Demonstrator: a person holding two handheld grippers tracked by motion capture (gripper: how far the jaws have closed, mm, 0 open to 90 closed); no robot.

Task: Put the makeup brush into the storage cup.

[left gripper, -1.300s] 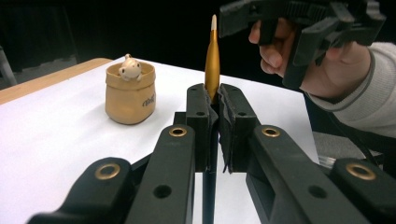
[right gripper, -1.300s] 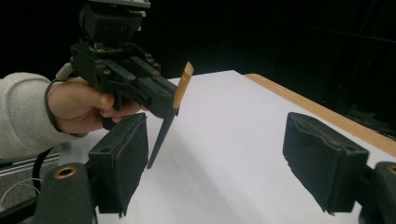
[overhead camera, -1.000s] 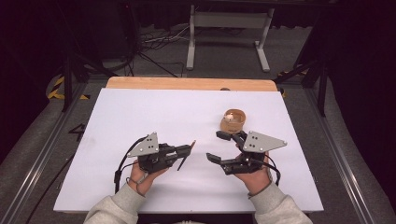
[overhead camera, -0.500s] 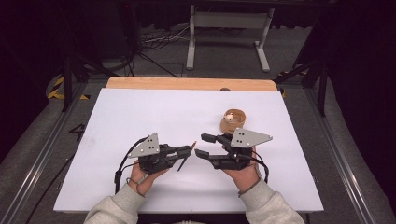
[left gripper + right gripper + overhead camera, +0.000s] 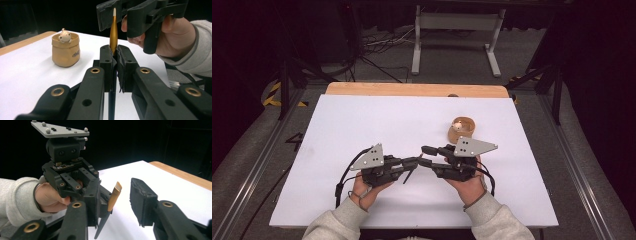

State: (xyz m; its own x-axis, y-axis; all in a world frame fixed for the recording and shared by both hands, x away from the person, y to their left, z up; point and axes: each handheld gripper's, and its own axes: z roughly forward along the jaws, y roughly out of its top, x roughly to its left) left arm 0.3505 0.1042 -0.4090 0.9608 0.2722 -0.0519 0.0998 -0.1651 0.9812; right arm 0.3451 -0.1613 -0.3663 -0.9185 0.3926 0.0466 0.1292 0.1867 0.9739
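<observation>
My left gripper is shut on a slim brush with a black handle and a gold ferrule. It holds the brush upright over the white sheet, handle end hanging below the jaws. My right gripper faces it from the right. Its jaws have just been closing and stand on either side of the brush tip. A gap shows between the right pad and the tip, so the pads are not pressing. A small tan pot with a little figurine in it stands behind the right hand.
A white sheet covers the table, with a wooden edge along the far side. Metal rails run along both sides of the table. A grey stand and cables lie on the floor beyond.
My right gripper has moved left to meet the left gripper, and its jaws have narrowed around the brush tip. The left hand has kept still.
</observation>
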